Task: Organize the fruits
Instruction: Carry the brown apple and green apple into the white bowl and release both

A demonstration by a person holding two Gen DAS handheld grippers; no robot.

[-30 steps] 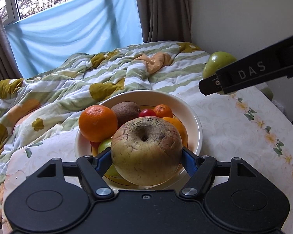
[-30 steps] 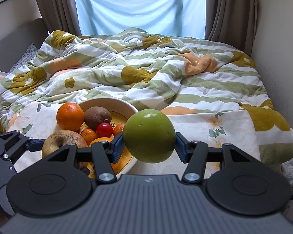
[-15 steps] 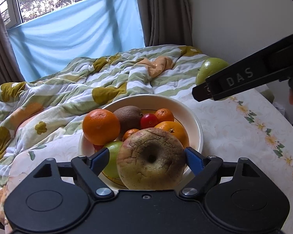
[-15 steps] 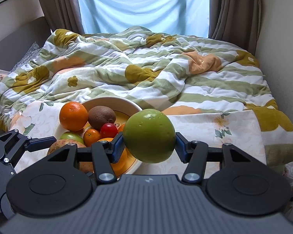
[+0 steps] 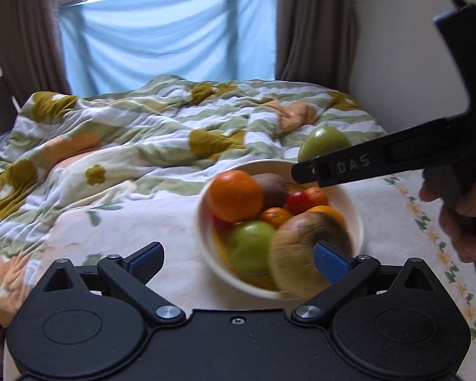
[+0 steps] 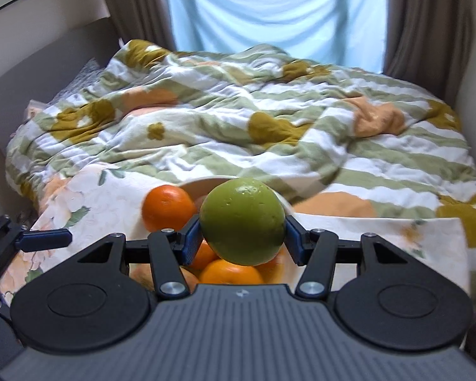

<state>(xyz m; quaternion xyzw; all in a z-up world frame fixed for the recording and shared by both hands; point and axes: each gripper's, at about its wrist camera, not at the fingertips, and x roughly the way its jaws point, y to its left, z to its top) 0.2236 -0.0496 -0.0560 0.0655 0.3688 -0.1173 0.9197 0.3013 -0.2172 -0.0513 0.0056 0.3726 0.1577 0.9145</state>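
Observation:
A white bowl [image 5: 353,219] on the floral tablecloth holds a large orange [image 5: 234,195], a kiwi [image 5: 274,189], a green apple [image 5: 252,249], small red and orange fruits, and a brown wrinkled apple [image 5: 301,250] at its near rim. My left gripper [image 5: 238,255] is open and empty; the brown apple lies against its right finger, blurred. My right gripper [image 6: 242,238] is shut on a green apple [image 6: 242,220] and holds it above the bowl [image 6: 203,182]. That green apple also shows in the left wrist view [image 5: 325,143].
A rumpled green, white and mustard striped quilt [image 5: 149,146] lies on the bed behind the table. Curtains and a blue sheet [image 5: 168,38] cover the window. A wall stands at the right. The tablecloth [image 5: 149,225] extends left of the bowl.
My left gripper has opened and let the brown apple go into the bowl, then shifted left. My right gripper has carried the green apple over the bowl.

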